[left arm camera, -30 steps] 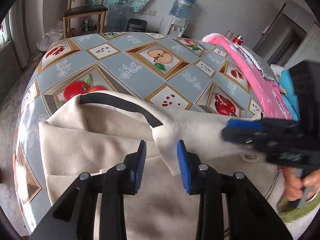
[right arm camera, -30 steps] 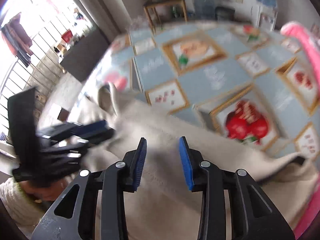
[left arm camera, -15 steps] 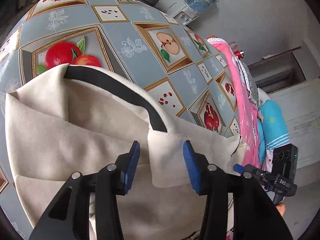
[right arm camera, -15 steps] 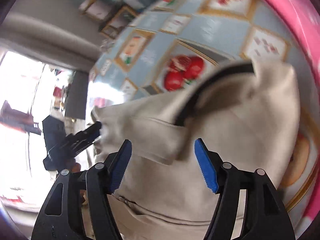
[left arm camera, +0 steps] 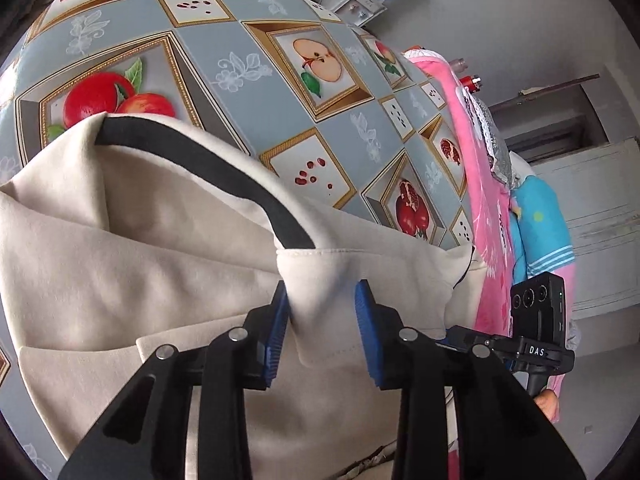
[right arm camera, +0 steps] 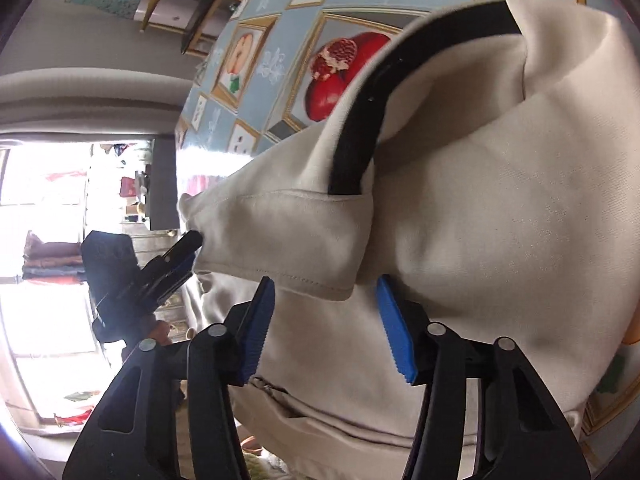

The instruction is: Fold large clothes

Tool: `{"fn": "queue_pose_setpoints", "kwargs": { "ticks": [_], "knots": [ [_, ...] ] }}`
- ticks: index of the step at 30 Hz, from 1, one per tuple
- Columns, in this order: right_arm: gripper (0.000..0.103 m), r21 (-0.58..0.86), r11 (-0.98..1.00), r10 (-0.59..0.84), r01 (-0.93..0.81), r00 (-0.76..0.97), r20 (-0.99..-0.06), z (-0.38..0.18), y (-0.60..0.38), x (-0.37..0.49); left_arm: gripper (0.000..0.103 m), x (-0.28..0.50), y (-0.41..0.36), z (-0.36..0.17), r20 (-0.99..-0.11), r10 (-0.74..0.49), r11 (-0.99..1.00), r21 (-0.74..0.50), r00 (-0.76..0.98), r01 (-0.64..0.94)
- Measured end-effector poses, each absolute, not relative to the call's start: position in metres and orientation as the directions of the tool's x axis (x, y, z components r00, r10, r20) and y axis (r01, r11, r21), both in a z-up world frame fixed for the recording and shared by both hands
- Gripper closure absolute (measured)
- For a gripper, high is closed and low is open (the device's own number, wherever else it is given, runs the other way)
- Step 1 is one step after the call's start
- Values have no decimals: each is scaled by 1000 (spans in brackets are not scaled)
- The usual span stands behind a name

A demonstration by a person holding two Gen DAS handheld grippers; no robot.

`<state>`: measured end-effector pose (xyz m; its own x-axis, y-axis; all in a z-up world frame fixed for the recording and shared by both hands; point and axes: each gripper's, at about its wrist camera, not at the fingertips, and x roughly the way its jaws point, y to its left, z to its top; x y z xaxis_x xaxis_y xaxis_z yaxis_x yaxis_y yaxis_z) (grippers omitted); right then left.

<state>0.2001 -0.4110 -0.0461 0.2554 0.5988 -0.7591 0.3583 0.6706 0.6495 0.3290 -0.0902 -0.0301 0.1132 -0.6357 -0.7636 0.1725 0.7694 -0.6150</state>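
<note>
Left gripper (left arm camera: pixel 322 332) now closing onto the garment (left arm camera: pixel 132 264) flap at table edge; right gripper (right arm camera: pixel 326 322) closing, jaws apart around flap corner.

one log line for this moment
left hand-held gripper: closing on beige garment fold | right hand-held gripper: closing, hem between, untouched | tablecloth

The left tongs (left arm camera: pixel 322 328) and right tongs (right arm camera: pixel 326 324) were built of matte black plastic arms, joined by round silver screws and tipped with ridged blue pads (right arm camera: pixel 394 330). White "DAS" lettering was printed on the right unit's black body.
</note>
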Motion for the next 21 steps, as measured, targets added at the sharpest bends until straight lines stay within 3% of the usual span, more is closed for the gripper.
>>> {"fn": "queue_pose_setpoints", "kwargs": {
  "ticks": [2,3,5,7,12,18,21],
  "knots": [
    [57,662,656,609,363,264,-748,-48,-408,202,71,329,-94,-33,-780,-617,782,-595,104,185],
    [69,666,654,613,358,265,-744,-48,-406,204,71,329,-96,-35,-789,-607,790,-584,101,188],
    [78,672,658,624,341,253,-739,-49,-401,207,74,327,-102,-35,-810,-575,810,-544,117,218],
    [90,629,716,578,301,250,-777,-44,-394,211,83,326,-110,-32,-828,-541,828,-493,146,268],
    [91,399,900,330,177,320,-888,-12,-386,238,93,336,-129,-18,-845,-471,848,-357,251,392],
    [92,305,940,245,153,320,-915,-25,-382,272,94,341,-162,-26,-880,-313,854,-97,357,511],
    [92,289,952,245,97,320,-915,-25,-381,262,94,334,-157,-26,-879,-311,832,-69,360,550]
  ]
}}
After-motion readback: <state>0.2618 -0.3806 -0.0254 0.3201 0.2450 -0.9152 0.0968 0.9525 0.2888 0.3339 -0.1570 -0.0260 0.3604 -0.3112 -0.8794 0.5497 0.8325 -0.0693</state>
